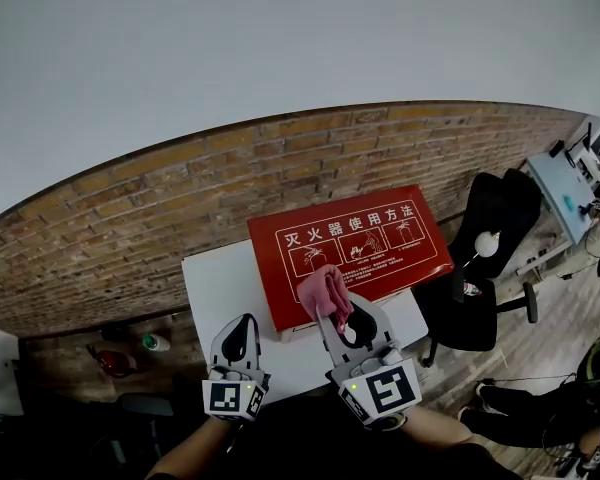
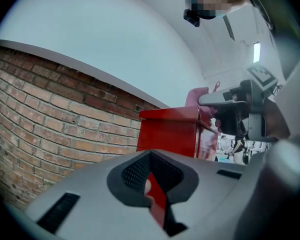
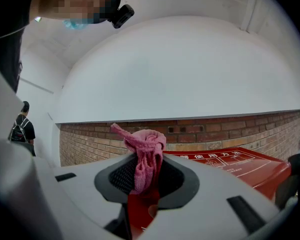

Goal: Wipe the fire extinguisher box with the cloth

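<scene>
Pinching the pink cloth [image 1: 324, 288], your right hand-held gripper [image 1: 337, 311] sits at the fire extinguisher box [image 1: 352, 240] near edge; wiping looks barely started. Your left hand-held gripper [image 1: 244, 322] is closed, empty.

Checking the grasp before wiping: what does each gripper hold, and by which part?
The right gripper clamps the bunched pink cloth, a wad poking past its tips; the left gripper, jaws together, holds nothing.

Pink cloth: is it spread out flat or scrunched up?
Scrunched up. The pink cloth is a crumpled wad pinched in the right tongs, its folds poking out above them.
</scene>
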Motion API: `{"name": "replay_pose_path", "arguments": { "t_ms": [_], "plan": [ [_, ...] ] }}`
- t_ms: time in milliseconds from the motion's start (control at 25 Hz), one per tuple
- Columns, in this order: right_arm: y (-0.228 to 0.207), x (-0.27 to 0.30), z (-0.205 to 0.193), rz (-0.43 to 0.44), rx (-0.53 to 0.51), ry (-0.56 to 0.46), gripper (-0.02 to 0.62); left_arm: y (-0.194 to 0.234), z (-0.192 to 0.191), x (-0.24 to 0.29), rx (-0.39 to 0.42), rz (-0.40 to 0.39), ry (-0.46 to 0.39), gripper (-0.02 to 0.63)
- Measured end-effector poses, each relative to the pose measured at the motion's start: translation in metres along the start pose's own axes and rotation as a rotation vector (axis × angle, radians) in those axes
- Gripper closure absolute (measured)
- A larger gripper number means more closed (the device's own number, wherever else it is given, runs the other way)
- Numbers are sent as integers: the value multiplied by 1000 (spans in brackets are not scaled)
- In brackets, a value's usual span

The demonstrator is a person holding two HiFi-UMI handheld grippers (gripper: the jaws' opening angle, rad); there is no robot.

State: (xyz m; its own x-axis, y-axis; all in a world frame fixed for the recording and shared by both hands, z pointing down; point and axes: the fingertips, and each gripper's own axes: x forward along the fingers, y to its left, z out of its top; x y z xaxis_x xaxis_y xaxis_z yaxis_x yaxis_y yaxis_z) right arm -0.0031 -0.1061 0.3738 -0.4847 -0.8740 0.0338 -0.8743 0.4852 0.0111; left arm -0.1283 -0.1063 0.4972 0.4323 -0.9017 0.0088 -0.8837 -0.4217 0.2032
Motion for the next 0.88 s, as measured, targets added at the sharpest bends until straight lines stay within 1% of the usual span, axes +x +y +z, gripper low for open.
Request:
{"name": "replay_pose_path", "arguments": {
  "t_ms": [400, 640, 880],
  "plan": [
    [-28, -14, -1, -34, 38, -15, 495, -12, -7, 8, -13, -20, 21, 586],
    [-49, -22, -1, -57, 48, -17, 495, -19, -6, 13, -10, -31, 19, 588],
    [-60, -26, -1, -60, 41, -20, 495, -28, -7, 17, -7, -40, 19, 588]
  ]
}}
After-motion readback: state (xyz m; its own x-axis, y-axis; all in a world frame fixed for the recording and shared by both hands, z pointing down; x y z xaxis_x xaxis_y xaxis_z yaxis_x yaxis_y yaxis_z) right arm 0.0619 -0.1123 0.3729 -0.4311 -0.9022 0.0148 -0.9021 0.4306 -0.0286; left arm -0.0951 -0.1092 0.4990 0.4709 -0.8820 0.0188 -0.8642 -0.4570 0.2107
